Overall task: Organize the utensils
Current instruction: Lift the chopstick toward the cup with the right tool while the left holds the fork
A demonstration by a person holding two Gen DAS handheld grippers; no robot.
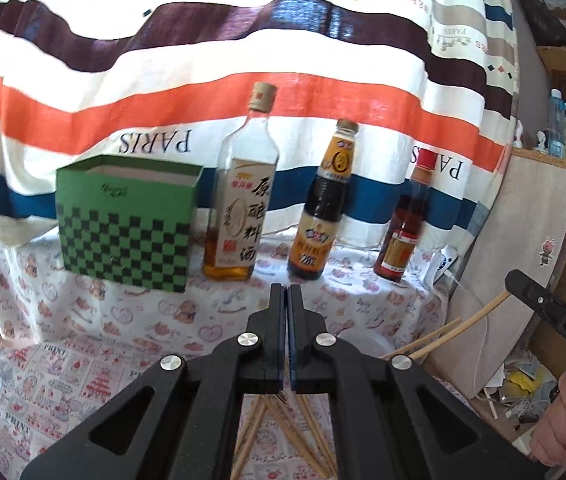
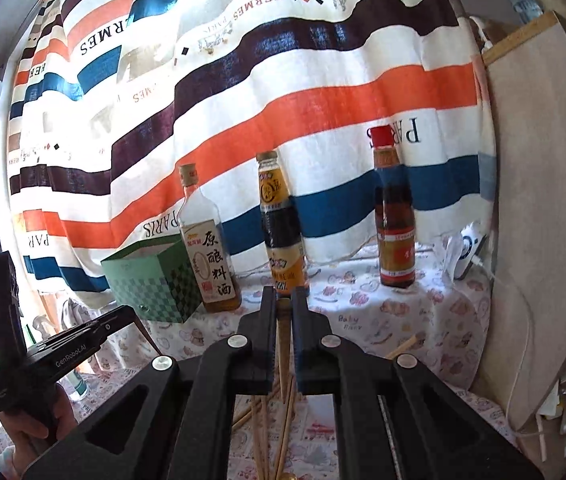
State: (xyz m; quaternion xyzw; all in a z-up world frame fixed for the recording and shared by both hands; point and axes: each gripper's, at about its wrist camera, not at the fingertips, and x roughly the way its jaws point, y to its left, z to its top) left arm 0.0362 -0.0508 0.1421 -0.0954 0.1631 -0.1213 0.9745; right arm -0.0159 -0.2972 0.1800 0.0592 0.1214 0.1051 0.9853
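One slim wooden chopstick (image 2: 283, 332) (tan) between fingers (image 2: 269, 320)

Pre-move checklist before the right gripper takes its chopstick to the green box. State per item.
1. Right gripper shut on a chopstick: ok, the stick sits between the jaws.
2. Left gripper shut with nothing in it: ok.
3. Green checkered box upright, top open: ok.
4. Inside of box free: cannot tell, the interior is hidden from both views.
5. Cooking wine bottle stands close beside the box on its right: not ok, it may be knocked on approach.
6. Loose chopsticks left on the table below the grippers: ok, more to collect.
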